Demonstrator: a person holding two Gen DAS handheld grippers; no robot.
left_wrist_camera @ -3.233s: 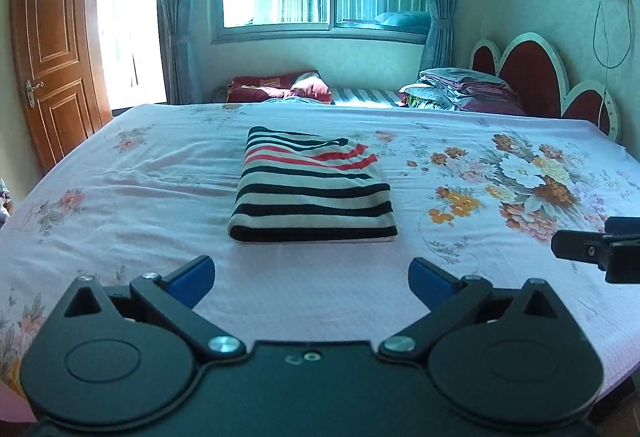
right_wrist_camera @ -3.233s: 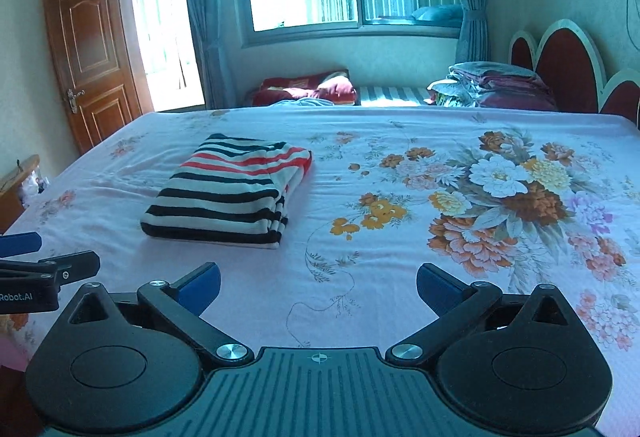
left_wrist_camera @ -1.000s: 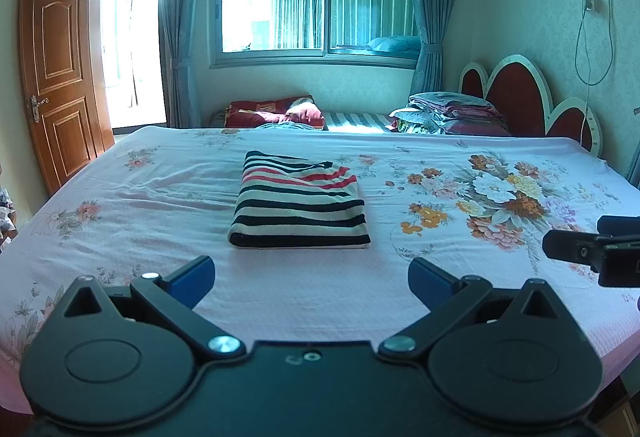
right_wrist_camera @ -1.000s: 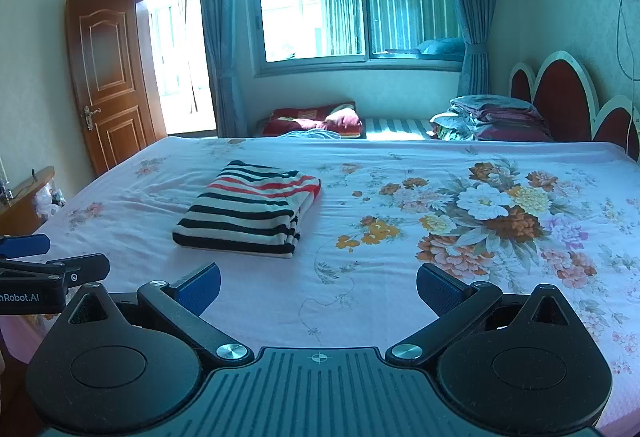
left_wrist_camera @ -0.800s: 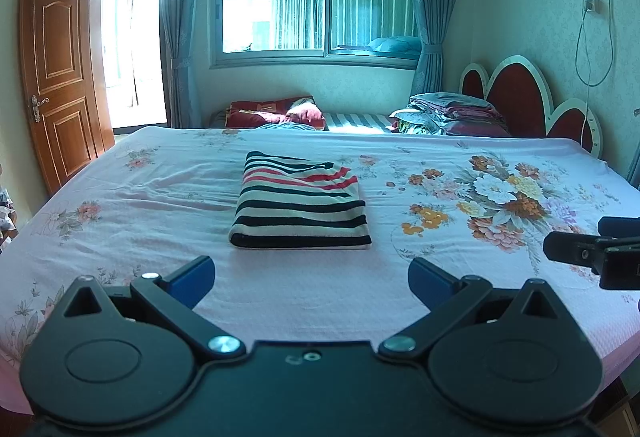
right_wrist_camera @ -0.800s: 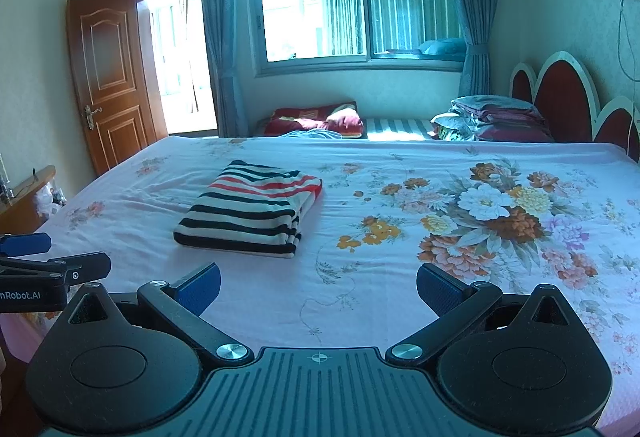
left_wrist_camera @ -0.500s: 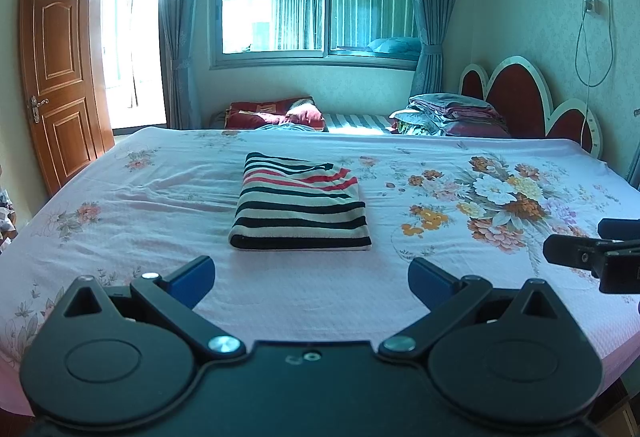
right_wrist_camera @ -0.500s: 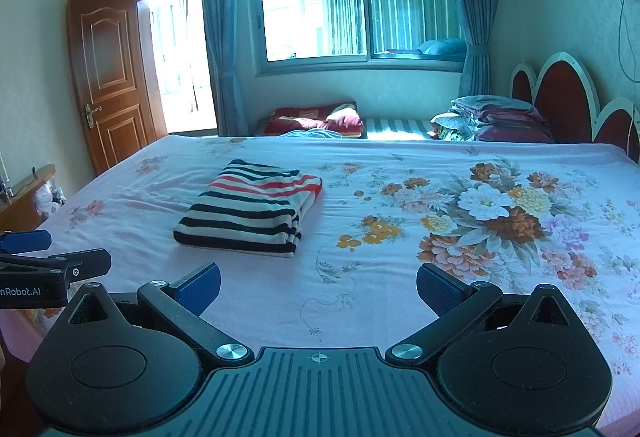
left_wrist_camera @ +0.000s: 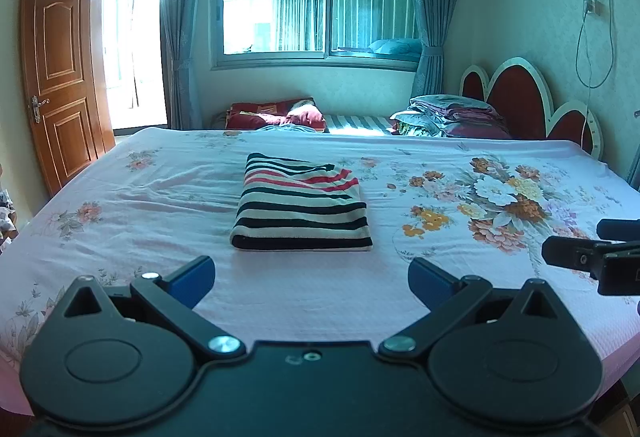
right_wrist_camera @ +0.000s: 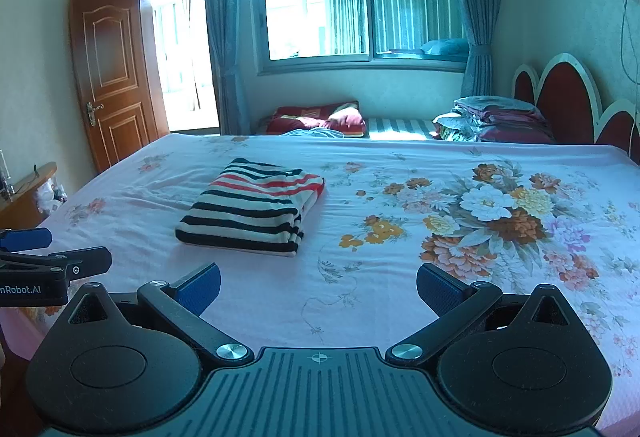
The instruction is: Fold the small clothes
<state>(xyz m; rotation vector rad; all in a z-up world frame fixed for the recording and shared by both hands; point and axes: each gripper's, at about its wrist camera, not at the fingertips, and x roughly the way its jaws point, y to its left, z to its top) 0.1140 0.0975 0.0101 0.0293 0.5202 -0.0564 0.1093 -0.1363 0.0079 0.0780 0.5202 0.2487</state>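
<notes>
A striped garment (left_wrist_camera: pixel 301 208) in black, white and red lies folded into a neat rectangle on the floral bed sheet (left_wrist_camera: pixel 160 205); in the right wrist view the striped garment (right_wrist_camera: pixel 252 207) sits left of centre. My left gripper (left_wrist_camera: pixel 312 279) hovers near the bed's front edge, open and empty, well short of the garment. My right gripper (right_wrist_camera: pixel 318 287) is also open and empty, held to the right of the left one. The right gripper's side (left_wrist_camera: pixel 592 257) shows in the left wrist view, and the left gripper's side (right_wrist_camera: pixel 48 269) in the right wrist view.
A stack of folded bedding (left_wrist_camera: pixel 448 115) and a red headboard (left_wrist_camera: pixel 524 105) stand at the bed's far right. A red bundle (left_wrist_camera: pixel 276 115) lies beyond the bed under the window. An open wooden door (left_wrist_camera: pixel 60 77) is at the left.
Compared with about three seconds ago both grippers have pulled back and risen from the bed. Over the last second almost nothing has moved.
</notes>
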